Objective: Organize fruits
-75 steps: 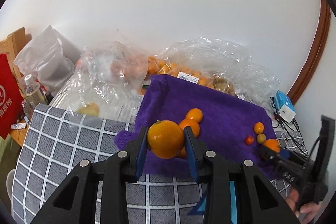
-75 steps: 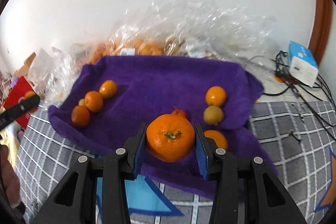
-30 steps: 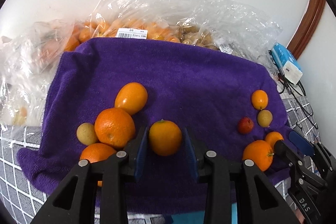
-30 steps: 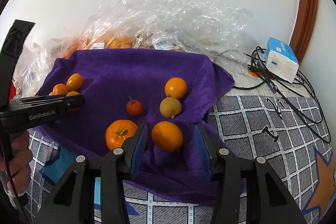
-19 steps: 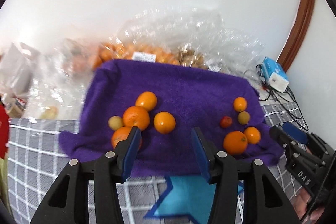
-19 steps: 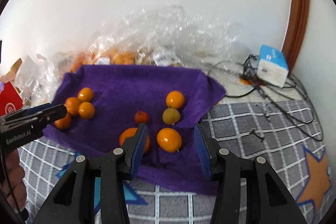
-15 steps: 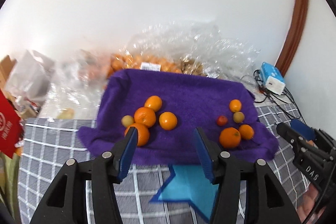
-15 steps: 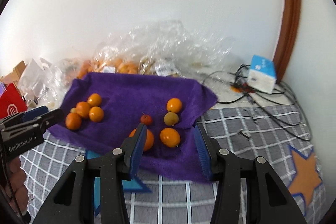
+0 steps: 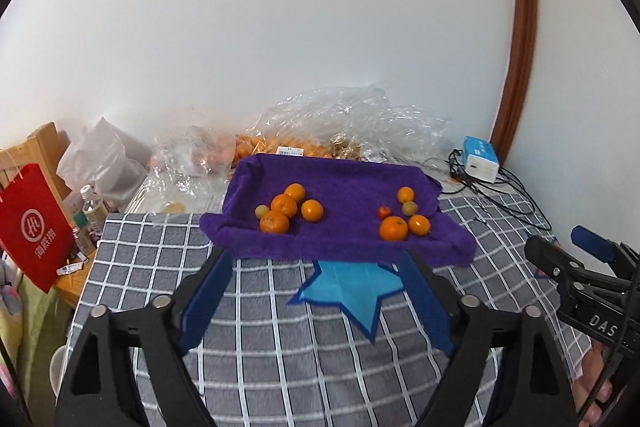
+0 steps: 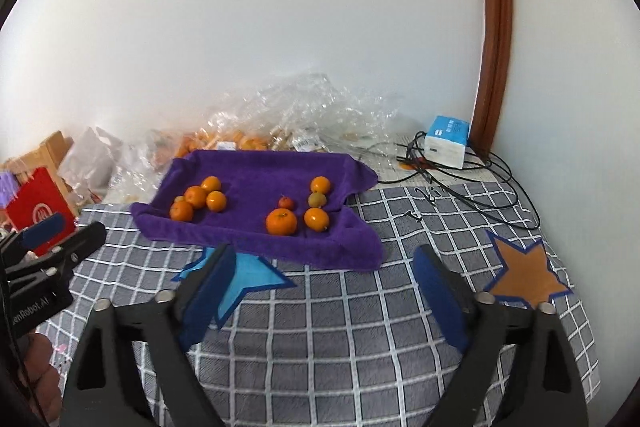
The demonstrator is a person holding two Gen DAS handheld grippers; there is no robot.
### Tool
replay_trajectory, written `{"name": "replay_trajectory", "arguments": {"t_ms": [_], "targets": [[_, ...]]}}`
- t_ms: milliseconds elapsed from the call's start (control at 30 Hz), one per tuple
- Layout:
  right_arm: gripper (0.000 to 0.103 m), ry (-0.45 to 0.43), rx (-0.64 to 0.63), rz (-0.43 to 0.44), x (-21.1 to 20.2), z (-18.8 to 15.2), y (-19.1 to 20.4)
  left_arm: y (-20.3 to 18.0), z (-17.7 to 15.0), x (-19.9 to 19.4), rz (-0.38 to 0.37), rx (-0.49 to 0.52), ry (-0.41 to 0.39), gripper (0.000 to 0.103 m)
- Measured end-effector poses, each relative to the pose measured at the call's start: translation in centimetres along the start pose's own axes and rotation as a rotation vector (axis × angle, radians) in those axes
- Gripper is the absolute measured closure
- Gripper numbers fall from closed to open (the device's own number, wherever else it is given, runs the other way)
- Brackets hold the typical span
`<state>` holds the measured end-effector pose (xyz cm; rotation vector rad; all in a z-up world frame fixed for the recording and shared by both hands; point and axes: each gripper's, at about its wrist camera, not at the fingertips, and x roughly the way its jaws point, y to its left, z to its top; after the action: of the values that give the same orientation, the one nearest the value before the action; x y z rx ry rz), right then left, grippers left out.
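Note:
A purple towel (image 9: 344,187) (image 10: 256,179) lies on the grey checked cloth and carries two clusters of fruit. The left cluster (image 9: 285,209) (image 10: 197,201) has several oranges and a small green fruit. The right cluster (image 9: 400,217) (image 10: 304,209) has oranges, a small red fruit and a green one. My left gripper (image 9: 316,269) hangs above the cloth in front of the towel, its jaws opening wide with nothing between them. My right gripper (image 10: 320,267) does the same, jaws opening and empty. Each gripper shows at the edge of the other's view.
Clear plastic bags of fruit (image 9: 320,131) (image 10: 280,115) pile behind the towel by the wall. A blue-white box (image 9: 480,159) (image 10: 446,139) with black cables lies at right. A red bag (image 9: 32,227), bottles and a wooden chair stand at left. A hand (image 10: 36,367) holds the left gripper.
Both grippers let go of their oranges on the towel, opened wide and pulled back and up; the towel now looks smaller and farther away.

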<state>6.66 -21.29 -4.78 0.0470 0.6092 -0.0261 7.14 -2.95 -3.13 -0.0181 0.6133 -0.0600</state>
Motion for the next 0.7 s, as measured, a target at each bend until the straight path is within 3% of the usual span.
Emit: {"name": "replay_trajectory", "arguments": {"t_ms": [100,367,700], "targets": [[0.006,-0.010,0.000,0.002,-1.8,-1.0,-0.1,-0.2,-0.9,-1.6,0.031,0.001,-0.026,0.010],[0.003,-0.016,-0.027,-0.039,-4.1,-2.3,0.1,-0.4,-2.0,-4.5,0.033,-0.011,-0.067,0.009],[0.003,-0.024,-0.032,-0.050,-4.7,-2.8,0.2,-0.5,-2.3,-4.9,0.044,-0.011,-0.076,0.009]]}}
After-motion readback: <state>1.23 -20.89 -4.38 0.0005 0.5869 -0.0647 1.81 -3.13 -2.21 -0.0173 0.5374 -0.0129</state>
